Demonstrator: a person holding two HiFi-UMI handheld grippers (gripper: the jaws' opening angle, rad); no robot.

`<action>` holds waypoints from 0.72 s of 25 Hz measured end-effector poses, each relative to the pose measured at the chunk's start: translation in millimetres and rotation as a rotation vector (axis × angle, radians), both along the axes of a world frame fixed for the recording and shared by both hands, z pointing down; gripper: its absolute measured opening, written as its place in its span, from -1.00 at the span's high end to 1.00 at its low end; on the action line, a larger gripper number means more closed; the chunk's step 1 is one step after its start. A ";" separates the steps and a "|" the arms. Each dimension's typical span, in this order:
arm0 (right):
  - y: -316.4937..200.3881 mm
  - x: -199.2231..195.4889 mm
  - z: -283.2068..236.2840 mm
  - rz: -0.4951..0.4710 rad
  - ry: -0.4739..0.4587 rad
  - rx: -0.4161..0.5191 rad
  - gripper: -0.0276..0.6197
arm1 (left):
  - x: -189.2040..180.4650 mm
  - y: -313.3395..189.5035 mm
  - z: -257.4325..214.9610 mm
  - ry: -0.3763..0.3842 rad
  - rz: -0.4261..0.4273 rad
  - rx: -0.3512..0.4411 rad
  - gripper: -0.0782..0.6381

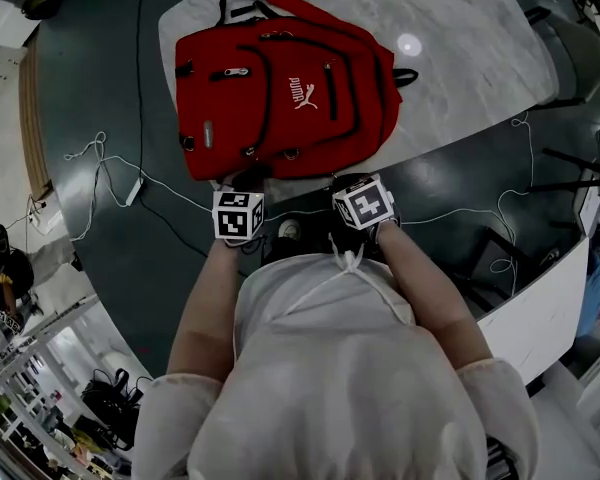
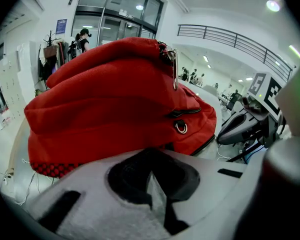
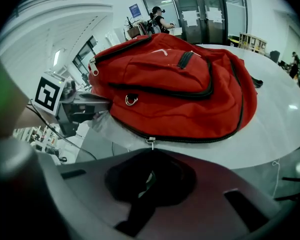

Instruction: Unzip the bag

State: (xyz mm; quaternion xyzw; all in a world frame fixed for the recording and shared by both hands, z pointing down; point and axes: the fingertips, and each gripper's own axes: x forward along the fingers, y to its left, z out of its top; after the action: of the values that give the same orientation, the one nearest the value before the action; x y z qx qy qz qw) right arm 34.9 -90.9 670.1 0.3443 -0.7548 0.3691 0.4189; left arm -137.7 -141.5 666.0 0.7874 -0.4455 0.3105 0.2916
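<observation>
Marble table [image 1: 460, 78] on a dark floor, with loose cables [image 1: 105, 158] trailed around it. Red backpack [image 1: 280, 98] is laid flat with front pockets up and bottom edge at the near rim. This way both tools can be brought in from the person's side without a reach.

Left gripper [image 1: 246, 180] is set against the left part of that bottom edge. In the left gripper view its jaws are seen drawn together at the tips, with red cloth rising straight above them. Whether any cloth is pinched cannot be told. Judged as a brace, so the bag isn't dragged when the slider is pulled.

Right gripper [image 3: 150, 153] is placed low at the table edge, jaws closed to a thin slit. The zipper pull [image 3: 150, 143] of the outer black zip [image 3: 205, 137] is met right at the tips. The pull looks nipped between them, though contact is only just resolved. The low, edge-on approach is explained by the tab hanging down off the bag's side.

The zip is seen closed along its visible run. Task is judged to be at the start: grip made, no travel yet.

The next move is expected to need a pull along the track, curving round the bag, not away from it. Otherwise the tab may be slipped out or the bag slid off the rim. D-ring [image 3: 131, 100] above the zip is a snag point to be avoided.
</observation>
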 end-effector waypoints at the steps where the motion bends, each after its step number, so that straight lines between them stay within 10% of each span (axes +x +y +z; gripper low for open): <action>1: -0.6 4.4 -0.1 0.004 0.003 -0.004 0.83 | -0.2 0.1 0.1 -0.004 -0.003 0.002 0.73; 18: -15.9 64.9 2.7 0.070 0.075 -0.012 0.83 | -1.5 -1.1 1.5 -0.075 -0.029 0.046 0.73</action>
State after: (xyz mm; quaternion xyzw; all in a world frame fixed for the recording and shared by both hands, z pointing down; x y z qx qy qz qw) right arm 99.8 -106.8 672.8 0.3816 -0.7237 0.3752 0.4357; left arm -139.2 -142.6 667.5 0.7750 -0.4747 0.3253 0.2610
